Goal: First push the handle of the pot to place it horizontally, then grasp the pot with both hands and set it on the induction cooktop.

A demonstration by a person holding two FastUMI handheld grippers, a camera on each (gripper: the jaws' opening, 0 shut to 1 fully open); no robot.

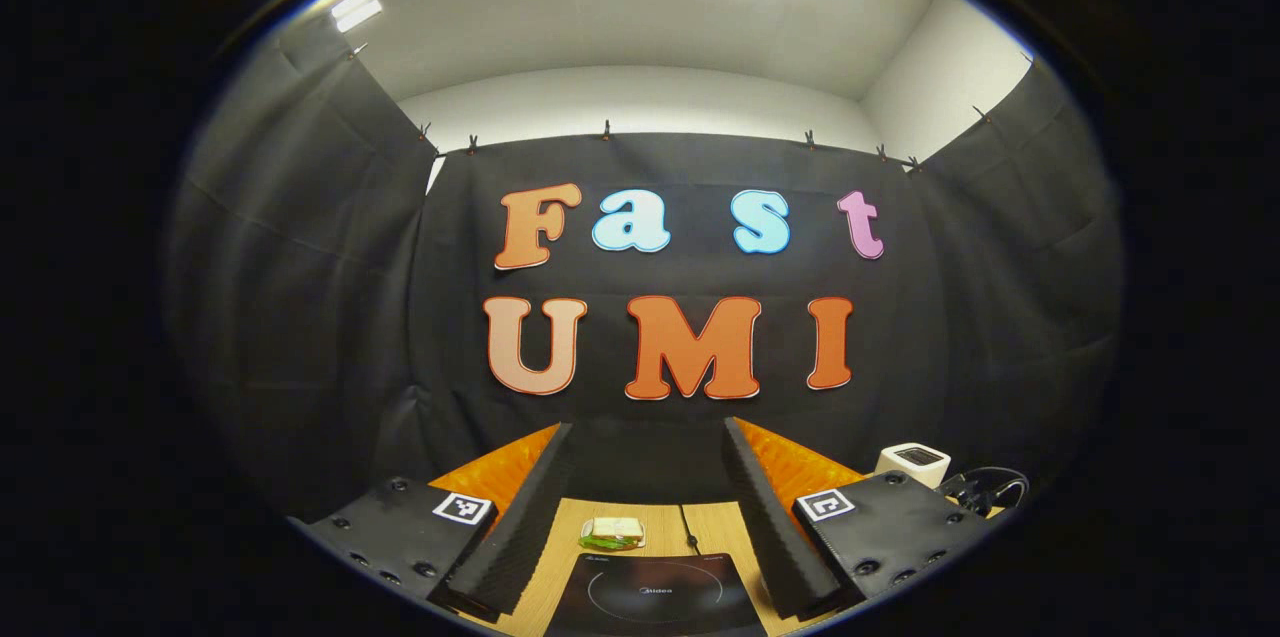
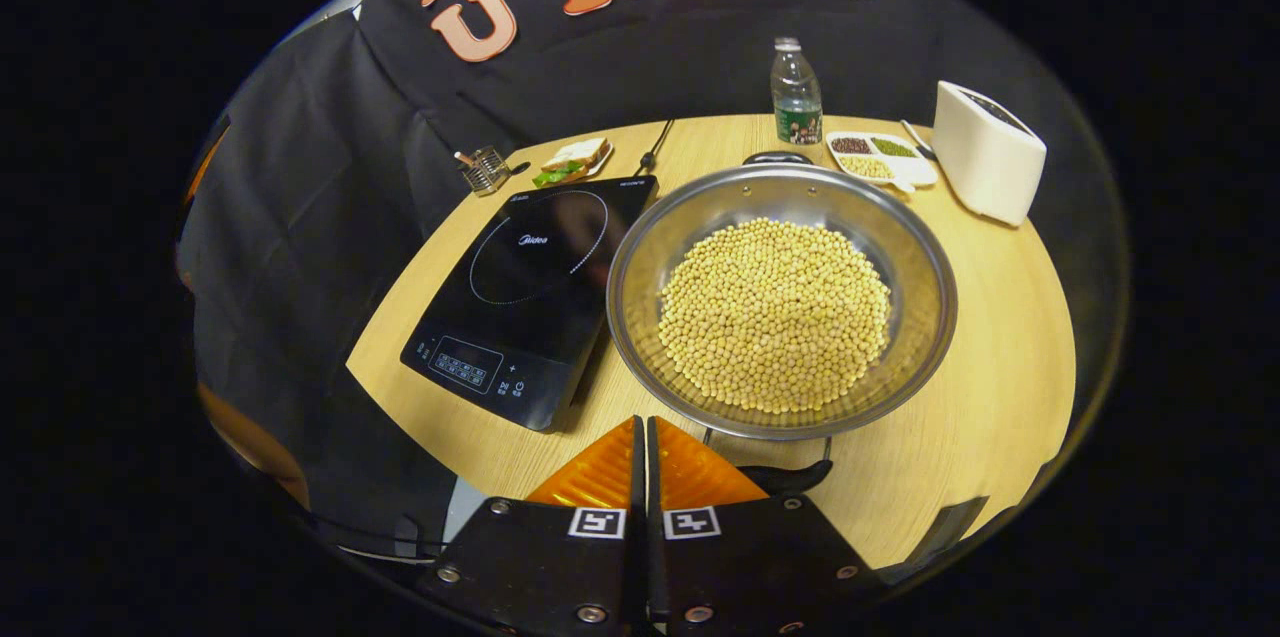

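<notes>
Right gripper view looks down on the wooden table [image 2: 1000, 337], where my right gripper [image 2: 645, 452] sits at the bottom centre with its two fingers pressed together and nothing between them. Just above its tips is the steel pot [image 2: 640, 247], wide and shallow, in the middle of the frame and heaped with pale yellow beans [image 2: 775, 312]. One dark handle [image 2: 790, 477] of the pot shows at its lower rim, just right of my fingertips, and another handle [image 2: 778, 157] peeks over the far rim at the top. The black induction cooktop [image 2: 530, 297] lies just left of the pot, its edge close beside the pot's rim; I cannot tell if they touch. Along the upper edge of the table stand a water bottle [image 2: 796, 95], a white divided dish [image 2: 880, 160] and a white toaster [image 2: 985, 152] at upper right, with a sandwich [image 2: 572, 160] and a small wire utensil [image 2: 487, 169] at upper left. Left gripper view shows my left gripper [image 1: 650, 517] at the bottom with its fingers wide apart, empty, aimed at the booth wall, the cooktop [image 1: 655, 597] low between them.
</notes>
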